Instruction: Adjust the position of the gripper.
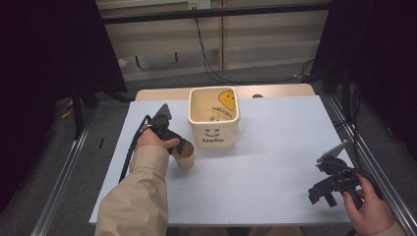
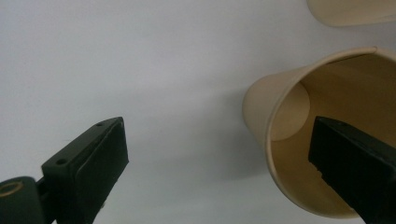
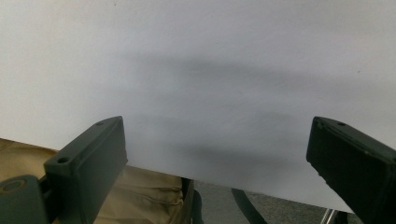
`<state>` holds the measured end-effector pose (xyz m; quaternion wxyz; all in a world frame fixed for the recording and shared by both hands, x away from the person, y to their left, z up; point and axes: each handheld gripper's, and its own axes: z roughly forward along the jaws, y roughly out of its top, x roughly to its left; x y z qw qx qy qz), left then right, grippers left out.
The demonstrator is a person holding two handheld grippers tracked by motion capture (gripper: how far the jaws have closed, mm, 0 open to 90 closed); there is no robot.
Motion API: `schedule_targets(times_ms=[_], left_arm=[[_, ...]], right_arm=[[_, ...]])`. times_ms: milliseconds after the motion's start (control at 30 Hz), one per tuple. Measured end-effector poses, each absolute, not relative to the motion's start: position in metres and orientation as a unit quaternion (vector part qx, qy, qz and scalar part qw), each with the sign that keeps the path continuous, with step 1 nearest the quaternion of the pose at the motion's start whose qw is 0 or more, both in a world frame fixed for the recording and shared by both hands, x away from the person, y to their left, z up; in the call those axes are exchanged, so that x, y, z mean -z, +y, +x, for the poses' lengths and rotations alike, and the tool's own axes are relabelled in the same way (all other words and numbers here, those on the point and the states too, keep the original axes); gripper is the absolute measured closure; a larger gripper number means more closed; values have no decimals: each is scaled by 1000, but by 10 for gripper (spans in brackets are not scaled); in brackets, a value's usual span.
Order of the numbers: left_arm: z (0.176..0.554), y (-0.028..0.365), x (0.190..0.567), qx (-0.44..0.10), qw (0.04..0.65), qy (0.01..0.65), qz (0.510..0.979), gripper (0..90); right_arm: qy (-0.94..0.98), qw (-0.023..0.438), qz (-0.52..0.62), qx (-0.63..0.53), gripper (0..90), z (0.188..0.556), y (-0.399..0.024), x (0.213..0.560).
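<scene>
A tan paper cup (image 1: 186,158) stands on the pale sheet (image 1: 275,147), just in front of a cream bin (image 1: 214,118) printed with a smiley and "Hello". My left gripper (image 1: 181,146) hovers at the cup's rim. In the left gripper view the cup (image 2: 280,112) shows its open mouth. One jaw reaches into that mouth and the other stands far off over bare sheet, so the left gripper (image 2: 217,158) is open. My right gripper (image 1: 319,196) rests at the sheet's front right corner. Its jaws are spread wide with nothing between them, so the right gripper (image 3: 217,158) is open.
The bin holds a crumpled printed bag (image 1: 221,110); the bin's lower edge (image 2: 350,11) shows at the top right of the left gripper view. The sheet's front edge (image 3: 261,189) runs under the right gripper, with a tan trouser leg (image 3: 149,196) below. Metal rails (image 1: 64,177) flank the table.
</scene>
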<state>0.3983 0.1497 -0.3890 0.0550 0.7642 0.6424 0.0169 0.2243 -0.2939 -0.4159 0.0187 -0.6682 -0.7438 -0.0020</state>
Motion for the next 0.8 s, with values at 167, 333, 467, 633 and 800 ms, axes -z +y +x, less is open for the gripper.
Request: schedule_targets(times_ms=[167, 333, 467, 633, 800], left_arm=[[398, 153, 385, -16, 55, 642, 764, 46], [398, 155, 380, -15, 55, 644, 763, 46], [398, 154, 373, -14, 61, 643, 763, 46], [400, 152, 362, -9, 60, 641, 766, 46], [402, 153, 349, -10, 60, 639, 767, 46]], right_arm=[[-744, 17, -667, 5, 48, 225, -293, 416], [-750, 16, -661, 5, 48, 225, -294, 416], [-749, 13, -662, 6, 46, 225, -294, 414], [-746, 18, -666, 7, 48, 226, -292, 414], [-751, 15, -660, 7, 46, 226, -294, 414]])
